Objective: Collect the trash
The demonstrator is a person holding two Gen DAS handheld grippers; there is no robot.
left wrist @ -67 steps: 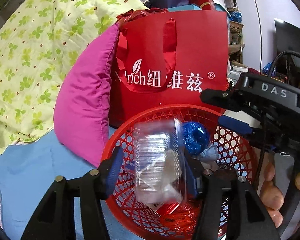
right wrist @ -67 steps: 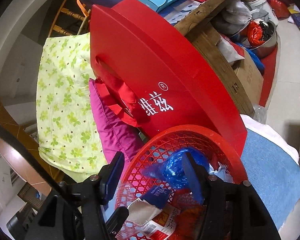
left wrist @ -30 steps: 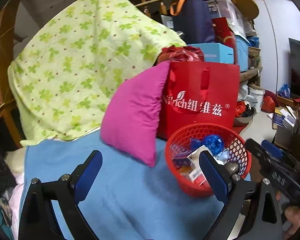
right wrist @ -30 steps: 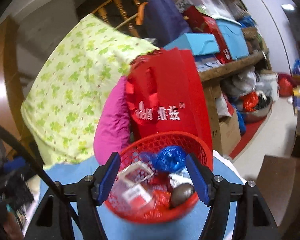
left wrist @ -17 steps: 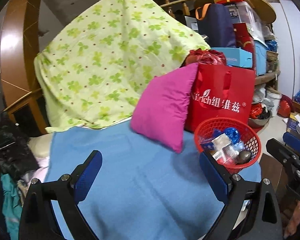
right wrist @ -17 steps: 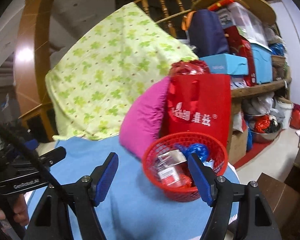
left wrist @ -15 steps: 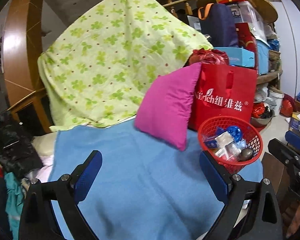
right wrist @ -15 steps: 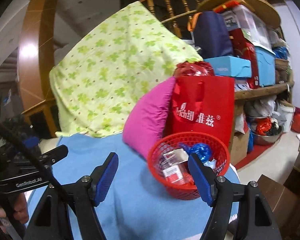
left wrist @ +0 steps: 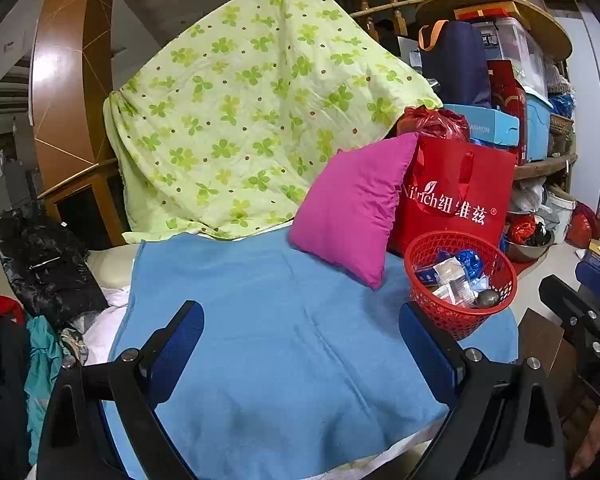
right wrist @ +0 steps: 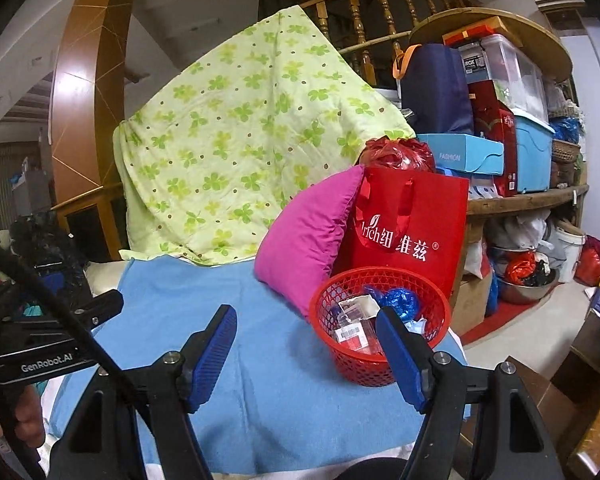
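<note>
The left gripper [left wrist: 300,344] hung above a blue blanket [left wrist: 280,320], its blue-padded fingers [left wrist: 176,344] spread wide with nothing between them. The right gripper [right wrist: 304,352] was held over the same blanket, its fingers [right wrist: 214,348] likewise spread apart and empty. A red mesh basket [right wrist: 380,364] stood on the blanket near its right edge, and the trash lay inside it: a crumpled blue foil wrapper [right wrist: 398,298], a clear plastic box [left wrist: 454,282], a red-and-white packet [right wrist: 356,334] and a small dark rounded piece [left wrist: 488,298]. In the right wrist view the tip of the right finger overlapped the basket's near rim; whether they touched could not be told. Just behind the basket a red paper bag [left wrist: 456,200] with white lettering stood upright, and a magenta pillow [left wrist: 352,208] leaned against the bag's left side, its lower corner resting on the blanket just beside the basket. A green clover-print quilt [left wrist: 252,128] was draped behind the pillow. Boxes and a dark blue bag [right wrist: 436,88] were stacked on shelving at the right.
</note>
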